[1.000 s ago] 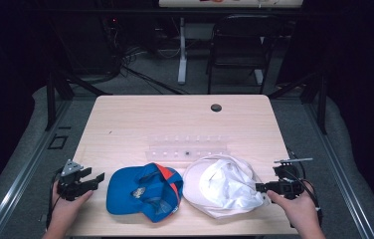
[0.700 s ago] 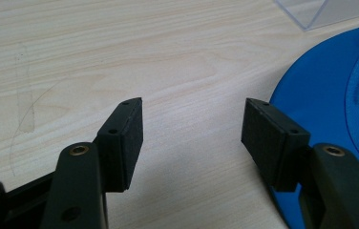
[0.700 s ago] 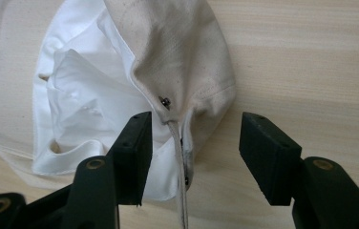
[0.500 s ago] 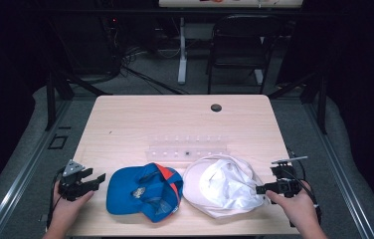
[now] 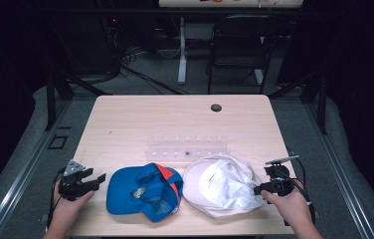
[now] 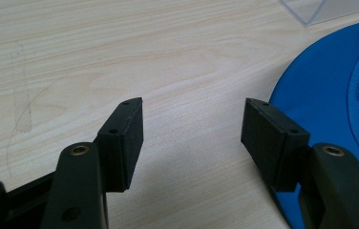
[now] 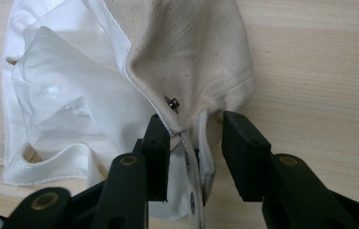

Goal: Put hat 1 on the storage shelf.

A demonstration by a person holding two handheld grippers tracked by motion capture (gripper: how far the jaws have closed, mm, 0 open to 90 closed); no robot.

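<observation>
An upturned white cap [image 5: 220,184] lies at the table's front right, its pale lining [image 7: 53,95] showing. My right gripper [image 5: 258,189] is at the cap's right edge, and its jaws have just been closing. The cap's back strap [image 7: 201,152] stands between the jaws of the right gripper [image 7: 194,138]; the left pad touches the fabric, while the right pad is still a gap away. A blue cap [image 5: 142,191] with orange trim lies to the left of the white one. My left gripper [image 5: 98,178] rests open on the table beside the blue brim [image 6: 330,95], with nothing between the jaws of that gripper [image 6: 192,129].
A clear plastic tray [image 5: 187,147] lies behind the caps at mid table, and its corner [image 6: 321,9] shows in the left gripper view. A dark cable hole [image 5: 216,107] sits near the table's far edge. A chair and cables stand beyond the table.
The right gripper's jaws have narrowed around the white cap's back strap, and the hand has edged slightly toward the cap. The left hand and both caps have stayed put.
</observation>
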